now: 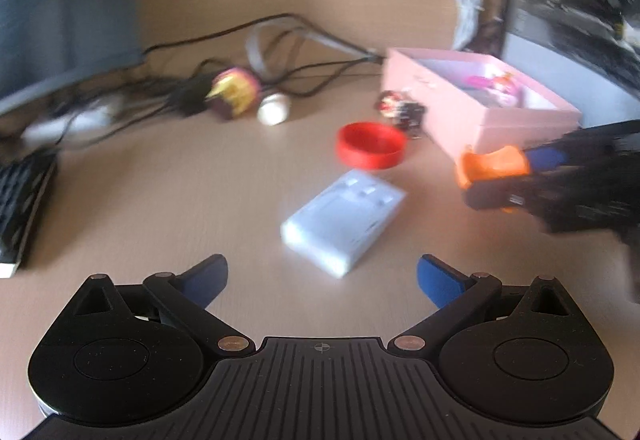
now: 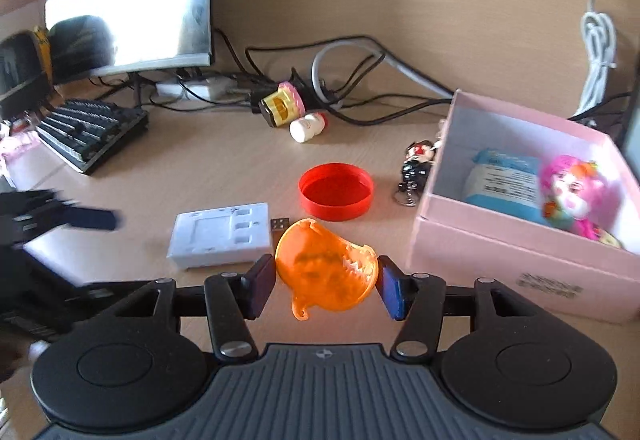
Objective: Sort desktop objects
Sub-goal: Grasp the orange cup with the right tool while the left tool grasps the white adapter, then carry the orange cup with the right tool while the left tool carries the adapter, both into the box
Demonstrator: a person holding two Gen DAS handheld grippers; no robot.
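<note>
Desk (image 2: 400,19): I read the sorting as under way; several loose things remain on the wood.
Pink box (image 2: 520,252): open, at the right; it already holds a blue packet (image 2: 502,179) and a pink-haired doll (image 2: 576,195), so I judge it the bin.
White case (image 2: 222,234): lies flat just left of the right gripper, a small plug touching its right end.
Red lid (image 2: 336,191): rim up, between the case and the box.
Orange scoop (image 2: 326,272): sits between the pads of the right gripper (image 2: 326,282); both pads appear to press its sides, so I read it as gripped, near the box's front wall.
Left gripper (image 1: 322,278): fingers spread wide, nothing between them, the white case just ahead.
Next move: I would carry the scoop over the box wall and release; the left could close on the case.
Poorly seen: the left view is blurred; the small black figure (image 2: 418,163) beside the box and the toys by the cables are hard to identify.
</note>
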